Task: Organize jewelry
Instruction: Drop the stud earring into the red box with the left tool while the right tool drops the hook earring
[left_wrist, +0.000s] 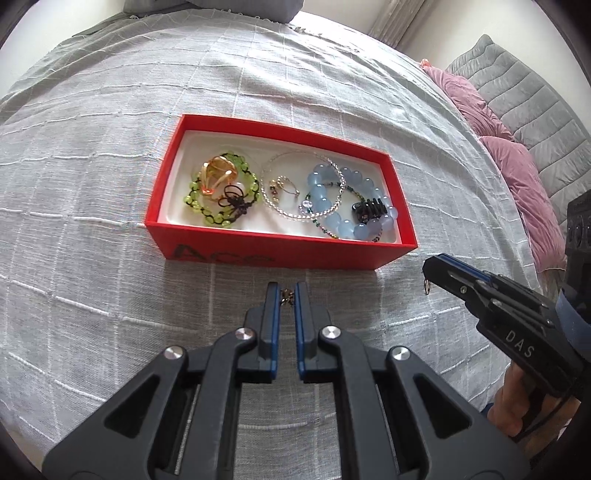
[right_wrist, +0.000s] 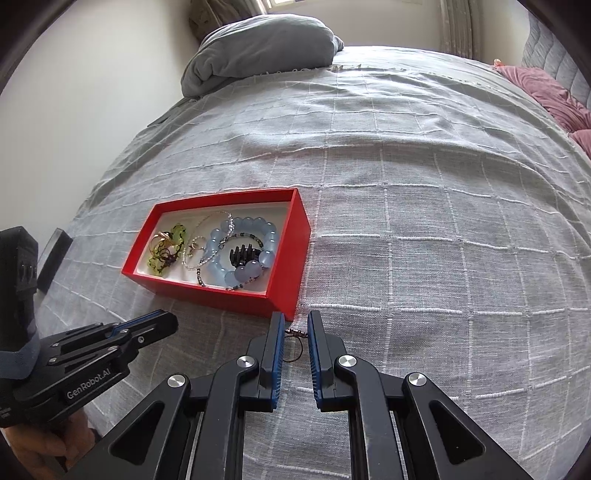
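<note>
Leftmost in the right wrist view, a person's hand (right_wrist: 44, 448) grips the handle of the left gripper (right_wrist: 168, 320), whose jaws are nearly closed; in its own view the left gripper (left_wrist: 287, 291) pinches a small dark jewelry piece (left_wrist: 287, 295) between the tips of its blue pads, just in front of the red box (left_wrist: 273, 254) and above the grey bedspread (left_wrist: 110, 184). Moving right, the red box sits open on the bedspread, its white lining holding the sorted pieces: at the left end a green beaded bracelet (left_wrist: 210, 214) with an amber ring (left_wrist: 218, 177) lying on it, in the middle a thin silver bangle (left_wrist: 271, 201) circling a small earring (left_wrist: 284, 186), and at the right end a blue beaded bracelet (left_wrist: 343, 221) with a black clip (left_wrist: 371, 210) resting on it. Further right, the right gripper (left_wrist: 426, 277) hangs near the box's right corner, jaws almost together, holding a tiny ring-ended earring (left_wrist: 427, 287) that dangles from its tip; its own view shows the right gripper (right_wrist: 295, 332) clamped on that thin wire piece (right_wrist: 297, 334), just beside the box's near corner. At the far right lie pink pillows (left_wrist: 517, 177) against a grey quilted headboard (left_wrist: 532, 103).
</note>
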